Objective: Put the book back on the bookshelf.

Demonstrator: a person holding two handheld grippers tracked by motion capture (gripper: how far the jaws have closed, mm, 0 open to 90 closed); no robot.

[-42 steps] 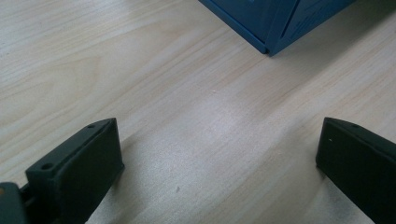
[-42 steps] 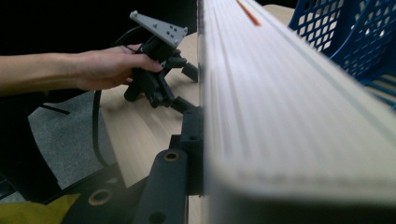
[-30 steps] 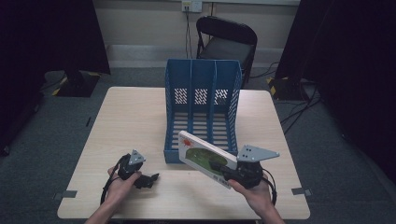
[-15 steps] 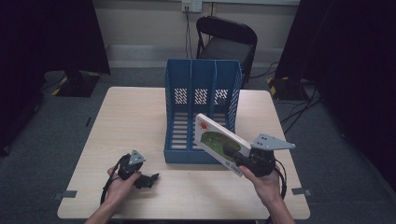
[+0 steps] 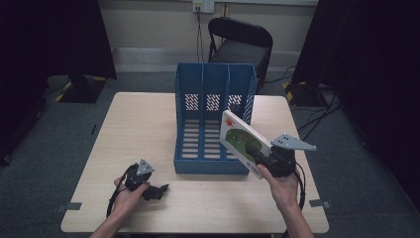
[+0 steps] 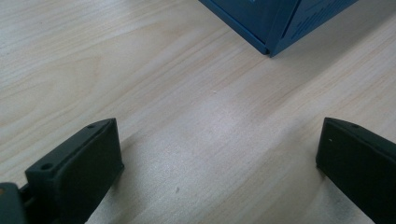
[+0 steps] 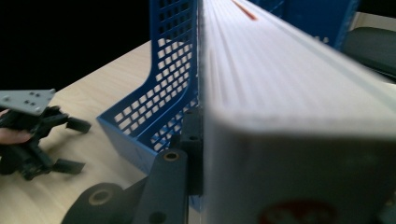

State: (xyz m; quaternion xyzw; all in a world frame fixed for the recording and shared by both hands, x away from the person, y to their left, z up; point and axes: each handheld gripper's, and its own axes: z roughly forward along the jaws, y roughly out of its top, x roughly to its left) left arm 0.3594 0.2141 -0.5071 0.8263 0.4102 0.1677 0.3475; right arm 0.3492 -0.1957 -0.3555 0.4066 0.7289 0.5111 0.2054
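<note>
Book (image 5: 241,140), white-edged, green cover, tilted

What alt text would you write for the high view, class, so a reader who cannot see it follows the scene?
The right hand-held gripper holds a white book tilted above the table, beside a blue file rack. The left hand-held gripper rests open on the table near the front edge.

The right tongs (image 5: 257,154) have carried the book (image 5: 243,141) up and rightward beside the blue file rack (image 5: 214,89).
</note>
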